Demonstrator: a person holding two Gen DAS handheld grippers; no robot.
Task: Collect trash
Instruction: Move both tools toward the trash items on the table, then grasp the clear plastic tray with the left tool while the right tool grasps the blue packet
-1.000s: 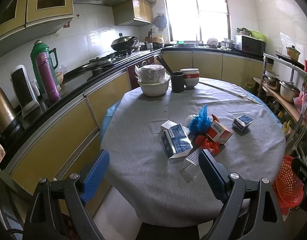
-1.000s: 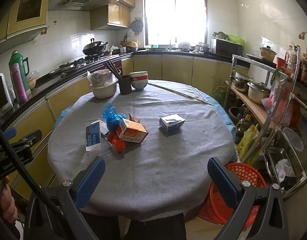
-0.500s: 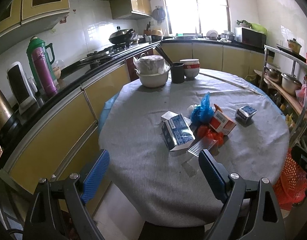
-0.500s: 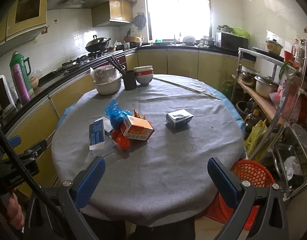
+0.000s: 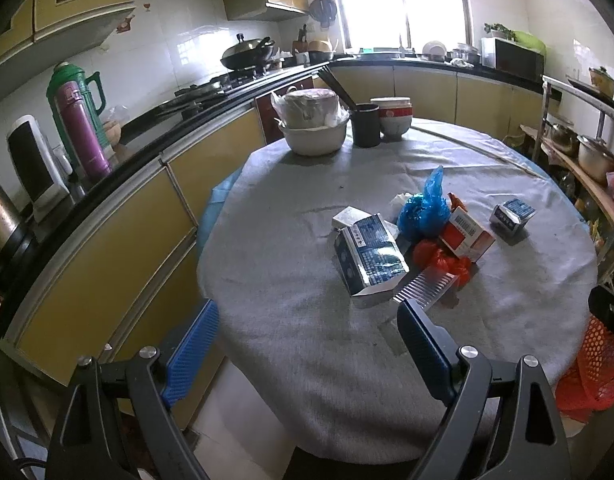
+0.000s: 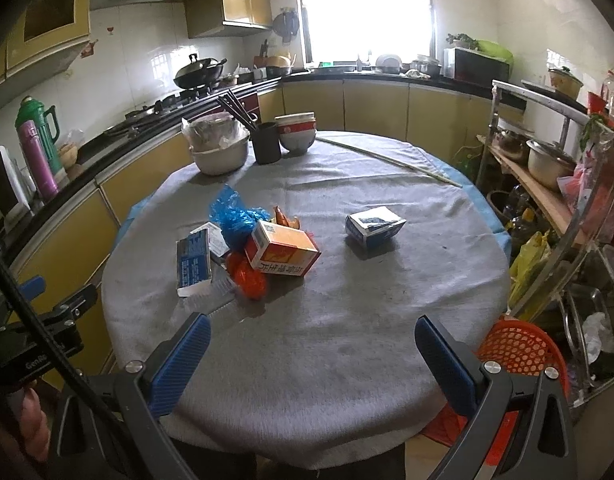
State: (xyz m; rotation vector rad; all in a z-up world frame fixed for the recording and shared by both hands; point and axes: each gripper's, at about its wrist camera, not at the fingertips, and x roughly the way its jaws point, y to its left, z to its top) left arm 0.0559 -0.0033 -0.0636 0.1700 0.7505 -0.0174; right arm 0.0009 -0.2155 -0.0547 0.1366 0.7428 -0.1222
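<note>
On table: orange box (Chinese print unreadable); left tool, right tool both apart, empty.

Sunlit window, yellow cabinets

**What things are made of**

The table has a soft, fuzzy grey cloth. The orange box and blue carton look like smooth paper card. The blue bag is thin, crinkly plastic. The red basket is holey plastic. The pot is shiny metal.

Clustered trash mid-table, lone carton apart
</note>
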